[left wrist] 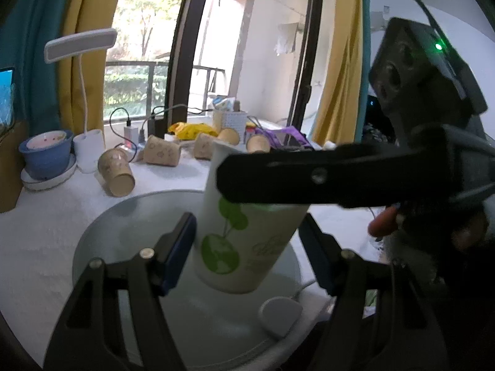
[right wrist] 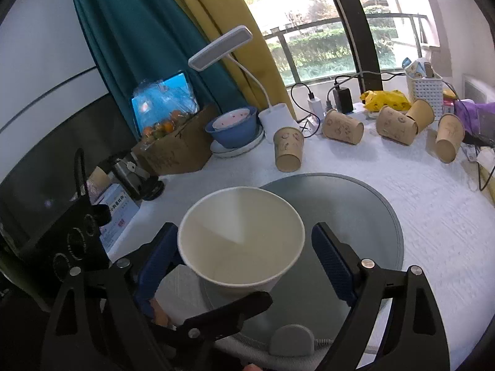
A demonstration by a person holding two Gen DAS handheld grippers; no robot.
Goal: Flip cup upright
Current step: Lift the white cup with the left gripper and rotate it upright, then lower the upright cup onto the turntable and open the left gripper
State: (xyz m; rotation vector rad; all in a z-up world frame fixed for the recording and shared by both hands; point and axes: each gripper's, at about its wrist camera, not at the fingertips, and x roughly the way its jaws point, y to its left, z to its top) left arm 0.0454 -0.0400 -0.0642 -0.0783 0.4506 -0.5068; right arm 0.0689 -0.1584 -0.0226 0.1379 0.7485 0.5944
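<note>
A white paper cup with green print (left wrist: pixel 244 241) stands mouth up on the round grey pad (left wrist: pixel 123 228), tilted a little. In the right wrist view I look down into its open mouth (right wrist: pixel 241 241). My left gripper (left wrist: pixel 247 247) is open, with its blue pads on either side of the cup's lower body and small gaps showing. My right gripper (right wrist: pixel 244 247) is open around the cup's rim. One right finger (left wrist: pixel 324 179) crosses in front of the cup in the left wrist view.
Several brown paper cups (right wrist: pixel 289 150) lie or stand on the white table beyond the pad (right wrist: pixel 355 216). A blue bowl on plates (right wrist: pixel 233 128), a white desk lamp (right wrist: pixel 275 117), chargers, a basket (right wrist: pixel 425 88) and a cardboard box (right wrist: pixel 176 151) line the back and left.
</note>
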